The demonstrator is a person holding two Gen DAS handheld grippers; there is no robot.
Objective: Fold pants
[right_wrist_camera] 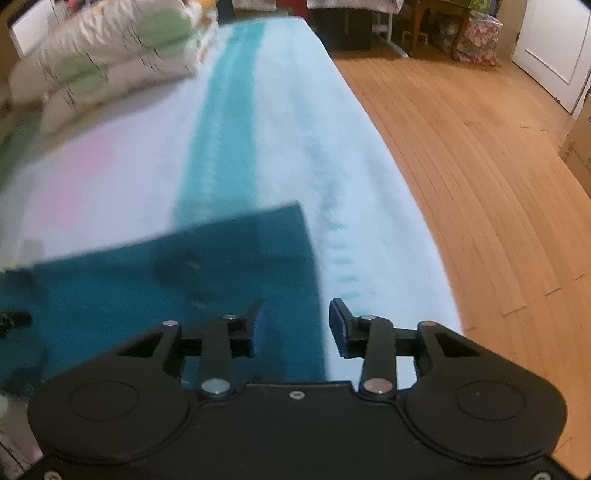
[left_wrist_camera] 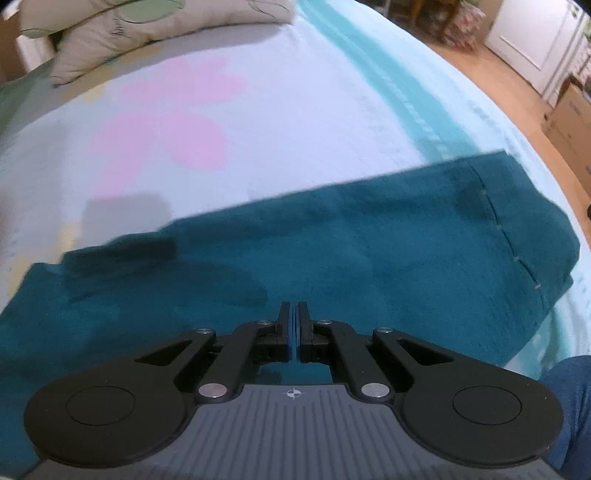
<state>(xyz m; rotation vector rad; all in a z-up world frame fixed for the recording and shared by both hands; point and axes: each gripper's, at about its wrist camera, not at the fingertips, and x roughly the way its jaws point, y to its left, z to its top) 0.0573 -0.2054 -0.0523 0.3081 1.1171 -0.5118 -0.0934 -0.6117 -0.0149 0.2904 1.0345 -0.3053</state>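
Dark teal pants point(left_wrist_camera: 332, 236) lie flat across the near part of the bed, with a stitched seam near their right end. My left gripper point(left_wrist_camera: 294, 312) is shut and empty, above the middle of the pants. The pants also show in the right wrist view point(right_wrist_camera: 177, 280), where their right edge runs between my fingers. My right gripper point(right_wrist_camera: 297, 325) is open and empty, above that right edge. A dark bit of the left gripper point(right_wrist_camera: 13, 319) shows at the far left of that view.
The bed point(left_wrist_camera: 295, 92) has a pale blanket with a teal stripe point(right_wrist_camera: 225, 122) and pink shapes. Pillows point(left_wrist_camera: 147, 26) lie at the far left. Wooden floor point(right_wrist_camera: 480, 166) lies right of the bed, with cardboard boxes point(left_wrist_camera: 569, 118) and a door point(right_wrist_camera: 550, 33) beyond.
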